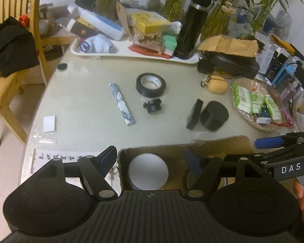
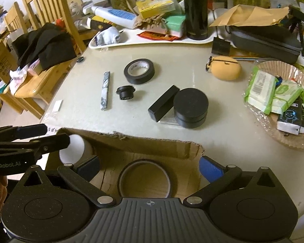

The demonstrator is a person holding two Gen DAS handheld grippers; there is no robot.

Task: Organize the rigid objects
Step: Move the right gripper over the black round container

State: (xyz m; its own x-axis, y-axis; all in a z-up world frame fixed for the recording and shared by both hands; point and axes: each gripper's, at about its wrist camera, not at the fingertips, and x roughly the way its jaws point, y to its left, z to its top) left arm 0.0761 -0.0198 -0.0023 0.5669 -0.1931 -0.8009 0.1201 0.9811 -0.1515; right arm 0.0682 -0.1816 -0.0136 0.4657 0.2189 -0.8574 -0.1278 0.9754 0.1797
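Brown cardboard makes up the box (image 2: 152,147) at the near edge of the table (image 1: 87,85), and both grippers hang just above it. The left gripper (image 1: 152,160) is partly open with nothing between its jaws; a white round thing (image 1: 148,171) sits in the box right under it. The right gripper (image 2: 150,167) is open very wide and holds nothing too; a thin see-through ring (image 2: 145,179), maybe a tape roll, lies flat in the box below it. So those two things look put away. More things wait out on the table: a black tape roll (image 2: 139,70), a small black lens part (image 2: 125,92), a long marbled stick (image 2: 105,90), a black block (image 2: 164,103) and a round black tin (image 2: 191,107). The block and tin touch each other. I think the next step is to reach for one of these. To do it well, each gripper should rise clear of the torn box wall first so it does not bump it. The right one is nearest the tin and block, and it should take just one without knocking the other. The tin is wide, so the jaws should stay wide until they are around it. The left one could go for the stick, grabbing it across its thin side.
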